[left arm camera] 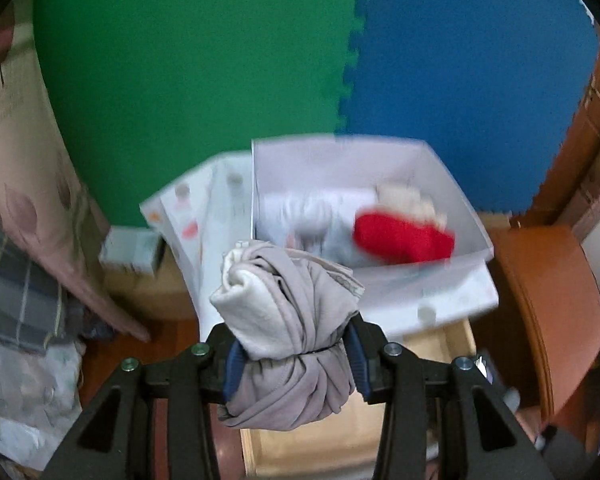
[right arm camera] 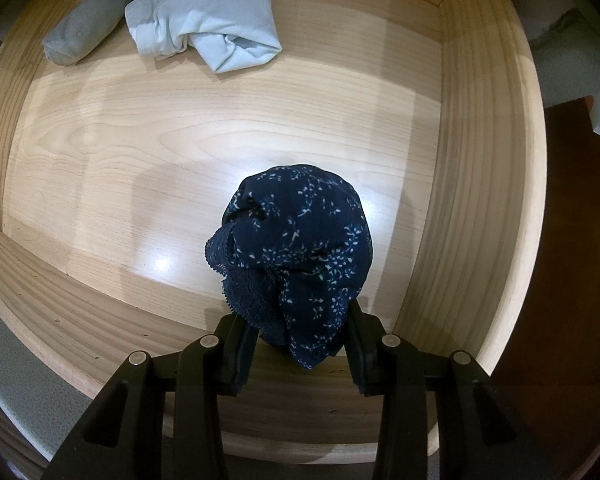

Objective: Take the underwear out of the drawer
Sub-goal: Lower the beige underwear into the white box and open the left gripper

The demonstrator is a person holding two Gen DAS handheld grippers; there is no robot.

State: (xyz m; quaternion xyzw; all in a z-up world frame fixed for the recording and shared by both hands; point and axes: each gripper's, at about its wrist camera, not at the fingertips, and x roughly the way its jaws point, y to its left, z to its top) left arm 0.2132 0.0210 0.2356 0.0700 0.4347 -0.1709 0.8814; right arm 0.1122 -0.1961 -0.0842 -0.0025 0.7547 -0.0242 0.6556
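In the left wrist view my left gripper (left arm camera: 296, 354) is shut on a rolled beige and cream underwear bundle (left arm camera: 288, 320), held up in the air above the wooden drawer (left arm camera: 436, 344). Beyond it stands a white box (left arm camera: 460, 208) holding a red garment (left arm camera: 404, 238) and pale clothes. In the right wrist view my right gripper (right arm camera: 298, 346) points down into the wooden drawer (right arm camera: 452, 200) and is shut on a navy floral underwear bundle (right arm camera: 300, 248) with lace trim. A light blue folded underwear (right arm camera: 204, 24) and a grey roll (right arm camera: 86, 26) lie at the drawer's far end.
Green (left arm camera: 188, 80) and blue (left arm camera: 472, 60) foam mats cover the wall behind the box. A cardboard box (left arm camera: 16, 140) and plaid fabric (left arm camera: 16, 292) sit at the left. Brown wooden furniture (left arm camera: 540, 280) stands at the right. The drawer's walls enclose the right gripper.
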